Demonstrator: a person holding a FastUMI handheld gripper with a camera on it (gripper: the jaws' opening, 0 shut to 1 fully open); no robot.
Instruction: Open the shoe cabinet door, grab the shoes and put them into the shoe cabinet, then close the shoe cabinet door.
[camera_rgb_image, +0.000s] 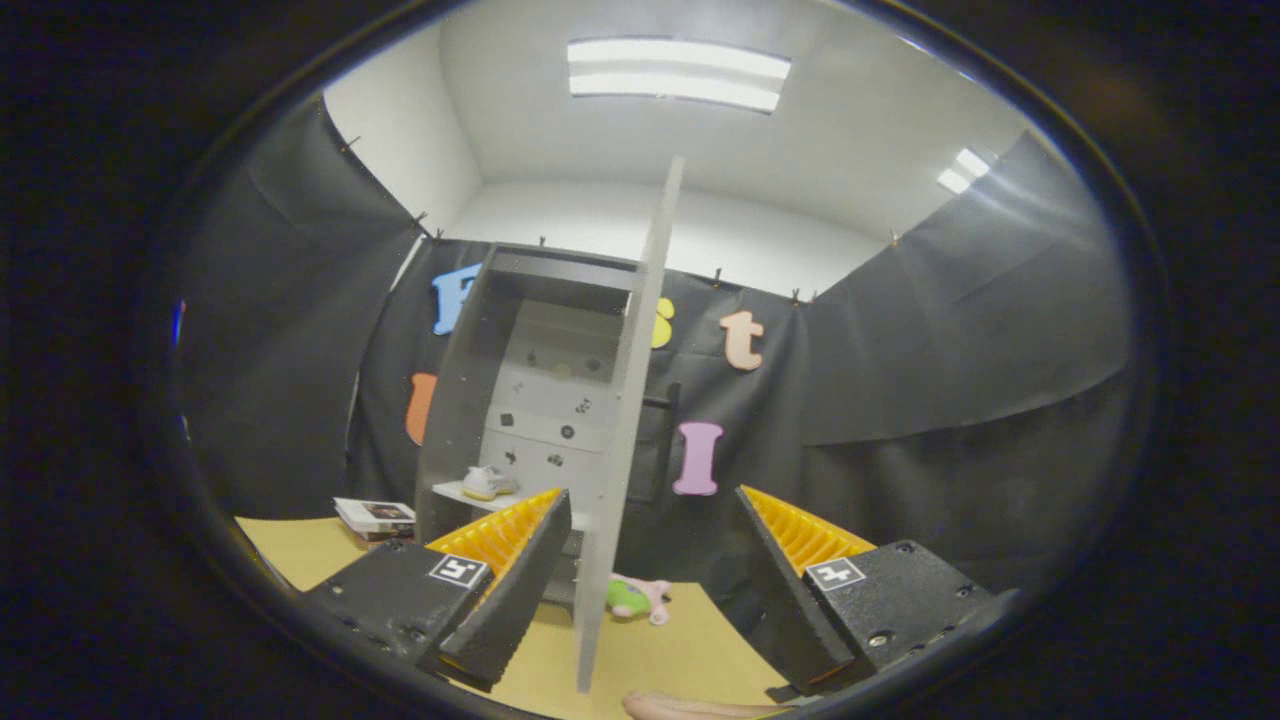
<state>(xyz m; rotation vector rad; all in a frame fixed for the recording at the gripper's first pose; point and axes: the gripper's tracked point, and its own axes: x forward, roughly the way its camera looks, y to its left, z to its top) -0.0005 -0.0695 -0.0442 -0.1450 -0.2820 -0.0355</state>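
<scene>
The tall grey shoe cabinet (470, 400) stands ahead of the fingers against the booth wall, its inside showing. Its door (630, 430) is swung wide, edge-on toward me, and its lower end passes between the two fingers. A pale shoe (488, 483) lies on a white shelf (455, 493) inside the cabinet, just beyond the left finger. My gripper (655, 515) is open, with the door edge in the gap but neither finger (505, 560) pressing on it.
A green and pink soft toy (635, 598) lies on the tan floor (650, 650) by the door's foot. Stacked books (375, 518) sit left of the cabinet. A person's hand (690, 708) shows below the fingers. A black handle (665, 440) hangs beyond the door.
</scene>
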